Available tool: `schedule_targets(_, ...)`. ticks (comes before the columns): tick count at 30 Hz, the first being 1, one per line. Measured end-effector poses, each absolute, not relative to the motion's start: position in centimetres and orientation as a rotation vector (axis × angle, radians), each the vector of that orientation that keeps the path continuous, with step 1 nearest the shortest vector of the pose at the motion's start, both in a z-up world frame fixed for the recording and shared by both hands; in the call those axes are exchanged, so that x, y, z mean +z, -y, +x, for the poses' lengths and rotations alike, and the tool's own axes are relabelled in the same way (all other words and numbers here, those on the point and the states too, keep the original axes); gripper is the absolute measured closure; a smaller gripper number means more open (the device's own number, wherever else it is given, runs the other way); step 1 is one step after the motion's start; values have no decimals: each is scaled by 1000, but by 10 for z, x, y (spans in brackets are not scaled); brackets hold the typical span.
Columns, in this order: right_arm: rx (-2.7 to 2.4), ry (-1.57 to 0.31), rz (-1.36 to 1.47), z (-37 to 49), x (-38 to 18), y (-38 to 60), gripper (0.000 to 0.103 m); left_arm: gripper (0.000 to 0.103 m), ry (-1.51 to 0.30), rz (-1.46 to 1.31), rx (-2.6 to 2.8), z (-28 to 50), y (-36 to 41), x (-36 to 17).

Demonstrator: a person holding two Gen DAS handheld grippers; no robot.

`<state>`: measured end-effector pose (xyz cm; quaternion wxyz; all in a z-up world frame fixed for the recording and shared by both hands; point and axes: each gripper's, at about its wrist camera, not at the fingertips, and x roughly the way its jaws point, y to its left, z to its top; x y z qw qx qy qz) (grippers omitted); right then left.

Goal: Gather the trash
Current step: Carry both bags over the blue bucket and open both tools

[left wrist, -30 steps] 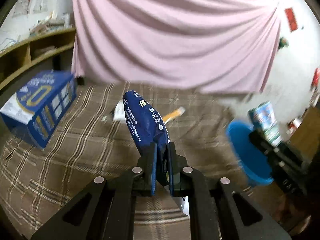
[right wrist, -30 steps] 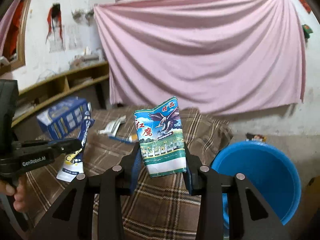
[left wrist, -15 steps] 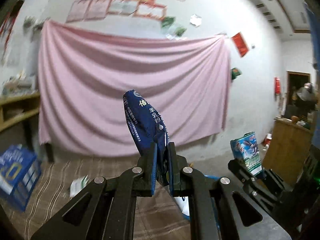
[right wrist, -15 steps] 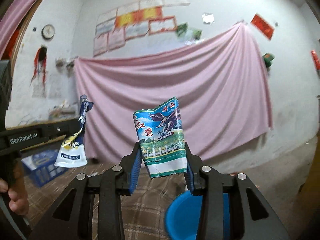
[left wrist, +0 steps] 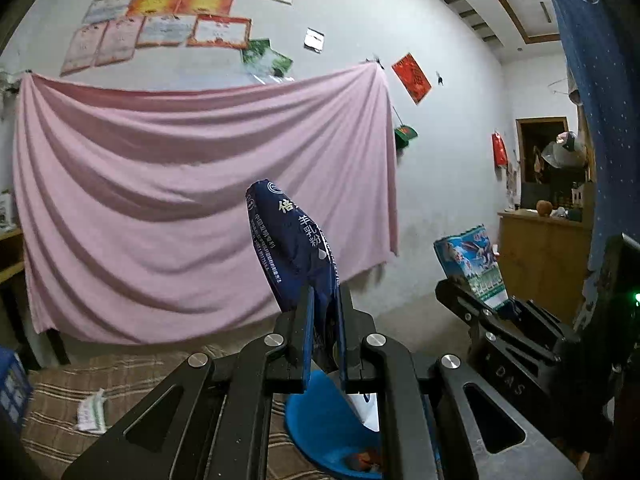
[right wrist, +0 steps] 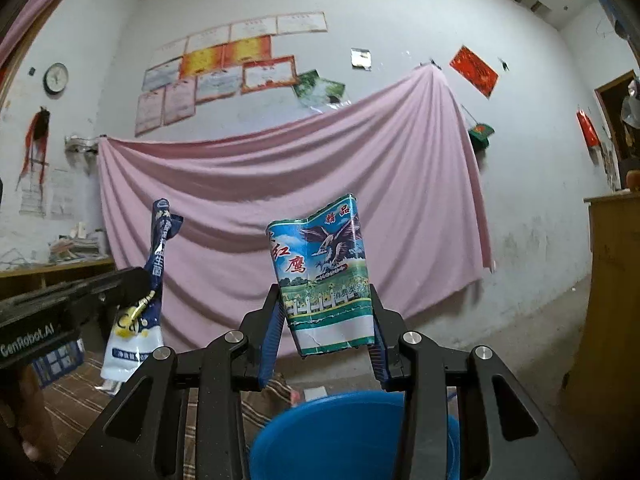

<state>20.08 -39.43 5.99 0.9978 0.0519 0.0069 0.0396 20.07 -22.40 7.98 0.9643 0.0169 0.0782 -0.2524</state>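
My left gripper [left wrist: 323,320] is shut on a dark blue milk-powder pouch [left wrist: 294,240] that stands up between the fingers; the pouch also shows in the right wrist view [right wrist: 150,280], hanging from the left gripper. My right gripper [right wrist: 326,328] is shut on a colourful eagle-print wrapper [right wrist: 324,280], which also shows in the left wrist view [left wrist: 472,260]. A blue basin [right wrist: 348,436] lies right below both grippers; in the left wrist view the basin [left wrist: 320,420] shows some scraps at its bottom.
A plaid-covered bed [left wrist: 120,400] carries a crumpled white wrapper [left wrist: 92,412]. A pink sheet [left wrist: 180,200] hangs on the back wall. A wooden cabinet [left wrist: 540,256] stands at the right, and a blue box [right wrist: 56,360] sits at the left.
Both grippers have swung up and right from over the bed to above the blue basin, each still holding its piece of trash. The views tilted up toward the wall.
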Motion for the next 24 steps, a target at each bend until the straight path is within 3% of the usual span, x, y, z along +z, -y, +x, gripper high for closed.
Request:
schedule_targets(16, 50, -202, 159, 227, 33, 431, 66, 95, -368, 12, -582, 249, 261, 47)
schedule_targets(24, 49, -268, 159, 238, 24, 430, 54, 94, -488, -17, -587, 272, 267, 46)
